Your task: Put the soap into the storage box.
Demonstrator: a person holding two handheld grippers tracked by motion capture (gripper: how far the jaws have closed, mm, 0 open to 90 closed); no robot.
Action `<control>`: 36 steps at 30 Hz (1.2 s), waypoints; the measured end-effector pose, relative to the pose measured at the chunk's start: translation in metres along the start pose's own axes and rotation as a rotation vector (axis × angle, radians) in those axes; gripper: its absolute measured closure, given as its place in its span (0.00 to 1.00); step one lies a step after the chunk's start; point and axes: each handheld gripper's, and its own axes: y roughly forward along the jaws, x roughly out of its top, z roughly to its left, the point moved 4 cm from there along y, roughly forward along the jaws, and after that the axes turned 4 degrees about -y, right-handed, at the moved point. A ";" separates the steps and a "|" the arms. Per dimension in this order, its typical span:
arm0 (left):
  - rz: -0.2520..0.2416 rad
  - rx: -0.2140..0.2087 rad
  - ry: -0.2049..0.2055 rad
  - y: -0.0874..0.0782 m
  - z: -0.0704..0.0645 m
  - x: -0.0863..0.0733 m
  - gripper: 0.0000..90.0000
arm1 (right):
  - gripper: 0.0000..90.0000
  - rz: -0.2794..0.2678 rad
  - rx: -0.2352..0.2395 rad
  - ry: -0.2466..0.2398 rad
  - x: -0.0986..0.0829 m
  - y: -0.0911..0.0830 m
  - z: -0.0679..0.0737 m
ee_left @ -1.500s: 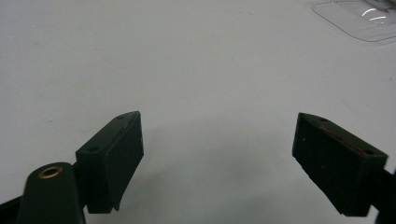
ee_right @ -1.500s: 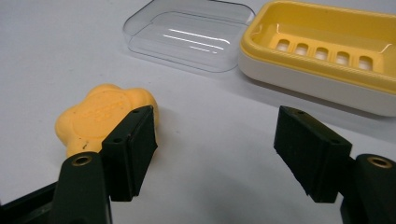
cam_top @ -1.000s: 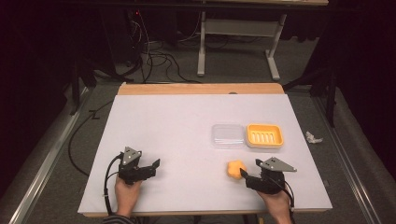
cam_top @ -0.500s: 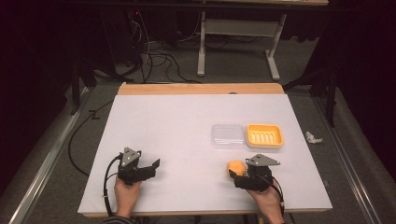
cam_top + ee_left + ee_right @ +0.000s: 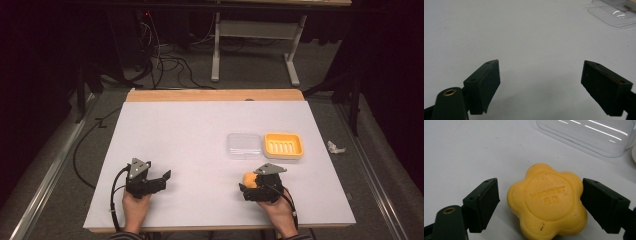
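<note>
A yellow flower-shaped soap point(image 5: 547, 202) lies flat on the white table point(image 5: 200, 135), stamped face up. My right gripper point(image 5: 540, 202) is open, its jaws on either side of the soap; the right jaw is at the soap's edge, the left stands a little off. From above, the soap point(image 5: 248, 179) peeks out at the front of the right gripper point(image 5: 247, 187), near the table's front right. Toward the front left, my left gripper point(image 5: 165, 179) rests low over bare table. Its jaws point(image 5: 540, 85) are wide open with nothing between them.
A clear plastic lid point(image 5: 243, 145) lies beyond the soap, with a yellow ribbed soap dish point(image 5: 283, 145) touching its right side. The lid's rim point(image 5: 589, 135) shows just past the soap. A crumpled white scrap point(image 5: 335, 147) lies on the floor off the table's right edge.
My right gripper has slid left and forward, bringing its open jaws around the soap. The left gripper has not moved.
</note>
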 end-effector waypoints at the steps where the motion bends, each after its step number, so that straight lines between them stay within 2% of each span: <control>1: -0.001 0.000 0.000 0.000 0.000 0.000 0.18 | 0.19 0.006 -0.001 -0.001 -0.001 0.001 0.000; 4: -0.001 0.000 0.000 0.000 0.000 0.000 0.18 | 0.21 0.015 -0.003 -0.005 -0.003 0.004 -0.001; 8: 0.000 0.001 0.001 0.000 0.000 0.000 0.18 | 0.29 0.013 -0.027 -0.016 -0.006 0.006 -0.001; 14: 0.001 0.001 0.001 0.000 0.000 0.000 0.18 | 0.30 0.008 -0.026 -0.037 -0.007 0.006 -0.002; 17: 0.004 0.003 0.003 0.000 0.000 0.000 0.18 | 0.30 0.008 -0.013 -0.057 -0.007 0.006 -0.003; 28: 0.007 0.008 -0.002 0.001 0.000 0.000 0.18 | 0.30 -0.005 0.033 -0.065 -0.006 0.002 -0.006; 33: 0.008 0.013 -0.006 0.001 0.000 0.000 0.18 | 0.31 -0.019 0.073 -0.053 -0.002 -0.001 -0.012; 36: 0.009 0.014 -0.007 0.001 0.001 0.000 0.18 | 0.31 -0.021 0.076 -0.063 -0.001 -0.003 -0.013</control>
